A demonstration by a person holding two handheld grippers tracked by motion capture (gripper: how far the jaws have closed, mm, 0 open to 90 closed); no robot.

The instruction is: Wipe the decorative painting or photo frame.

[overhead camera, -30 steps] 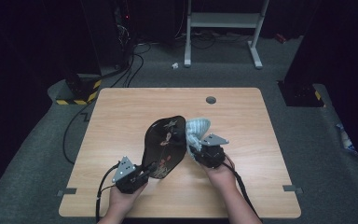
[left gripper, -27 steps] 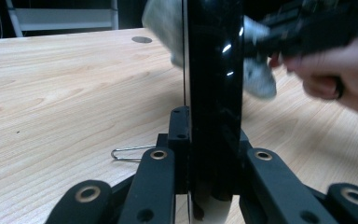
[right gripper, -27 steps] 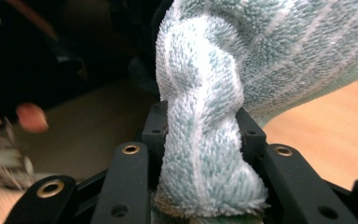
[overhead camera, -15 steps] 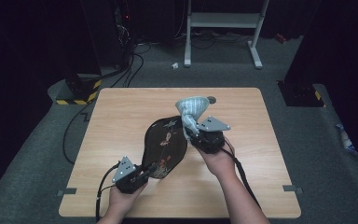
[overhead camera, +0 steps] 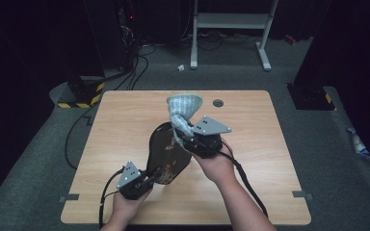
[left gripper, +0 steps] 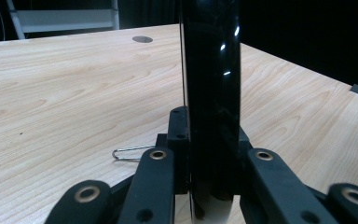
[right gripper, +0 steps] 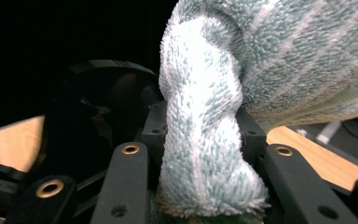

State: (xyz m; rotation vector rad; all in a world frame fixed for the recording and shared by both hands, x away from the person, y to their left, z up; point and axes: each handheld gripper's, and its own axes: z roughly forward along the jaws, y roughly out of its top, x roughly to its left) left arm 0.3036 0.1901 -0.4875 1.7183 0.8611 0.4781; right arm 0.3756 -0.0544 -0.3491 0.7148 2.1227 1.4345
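There is one black tray (overhead camera: 166, 154) with a flower pattern. It stands tilted, its low end near the person and its far end lifted off the table (overhead camera: 125, 125). There is also one pale blue-green towel (overhead camera: 182, 111), all bunched up. It sits high above the far end of the tray.

The left gripper (overhead camera: 147, 179) has its jaws closed on the near edge of the tray. In the left gripper view the shiny black tray (left gripper: 212, 93) stands straight up between the two jaws, and they press on it from both sides.

The right gripper (overhead camera: 185, 137) has its jaws squeezed tight on the towel. In the right gripper view the fluffy towel (right gripper: 205, 140) is pinched between the jaws and spreads out wide above them. The dark tray (right gripper: 102, 102) shows behind it.

A second ago the towel was low, right against the tray. Now the right hand (overhead camera: 219, 166) has lifted it up, farther from the person. The left gripper has stayed where it was, and the tray is tilted as before.

There are two grippers and two hands. One small bent wire clip (left gripper: 128, 153) lies on the table just beside the left gripper. The table has one round hole (overhead camera: 218, 102) near its far edge.
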